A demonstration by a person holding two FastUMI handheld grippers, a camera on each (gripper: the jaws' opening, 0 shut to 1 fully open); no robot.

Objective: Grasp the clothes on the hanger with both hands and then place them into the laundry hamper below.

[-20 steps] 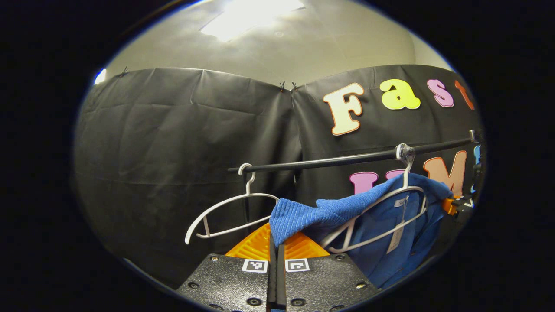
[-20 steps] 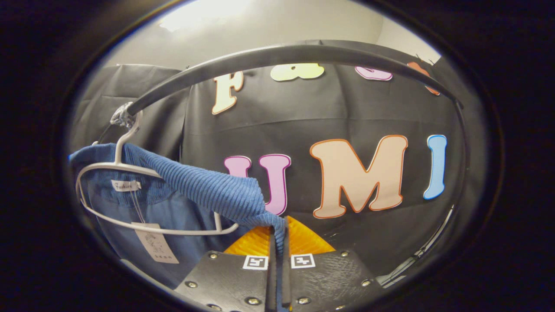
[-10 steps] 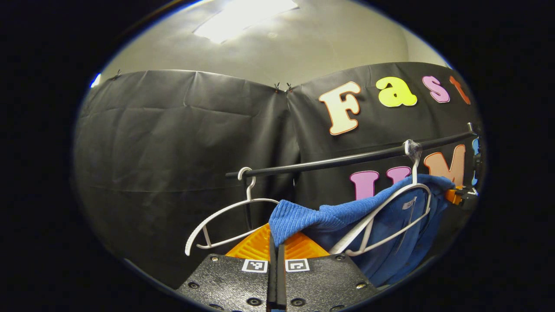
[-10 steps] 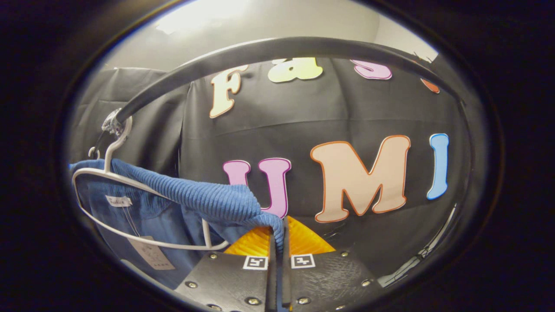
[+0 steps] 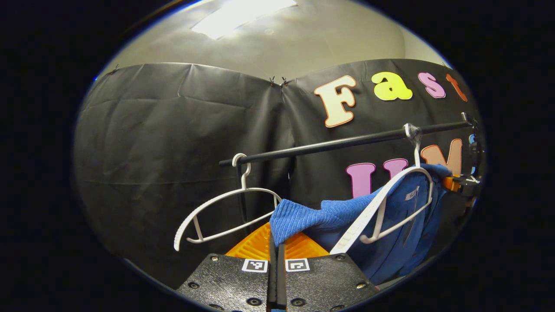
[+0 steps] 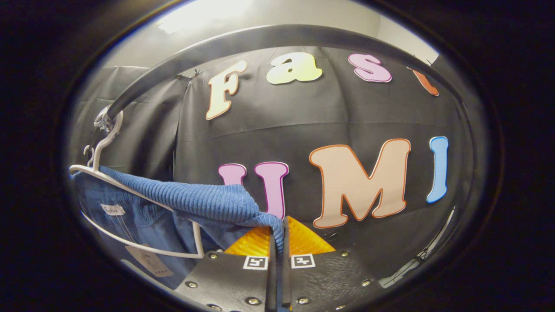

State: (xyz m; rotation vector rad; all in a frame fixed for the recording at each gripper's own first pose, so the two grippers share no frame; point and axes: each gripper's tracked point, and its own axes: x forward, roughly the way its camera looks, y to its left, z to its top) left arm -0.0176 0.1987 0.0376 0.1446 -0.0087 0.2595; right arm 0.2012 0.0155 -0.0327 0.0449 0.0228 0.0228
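Now, garment [image 5: 338, 214]: blue ribbed knit, soft and folded at the pinched corners, smoother blue cloth hanging below; a paper tag [image 6: 149, 261] dangles from it.
Place: up on its hanger, ahead and to the right of the left gripper [image 5: 276, 260]; ahead and to the left of the right gripper [image 6: 277, 260].
Long axis: the top edge runs stretched from one gripper to the other, sagging a little between, roughly along the rail [image 5: 347, 142].
Left gripper: fingers closed together on one ribbed corner, which bunches just above the tips.
Right gripper: fingers pressed together on the other corner [image 6: 264, 221], cloth trailing down between them.
Hanger [image 5: 390, 203]: thin white curved wire-like plastic, its hook taped to the rail, tilted steeply with one arm pointing down toward the left gripper.
Spare hanger [image 5: 225, 212]: same white shape, bare, just left of the garment on the rail end.
Rail: round black bar, arching close over the right gripper.
Change: compared with a second ago the loaded hanger has swung from near level to a steep tilt, and the knit edge has slid further off its arm; both grips are unchanged.
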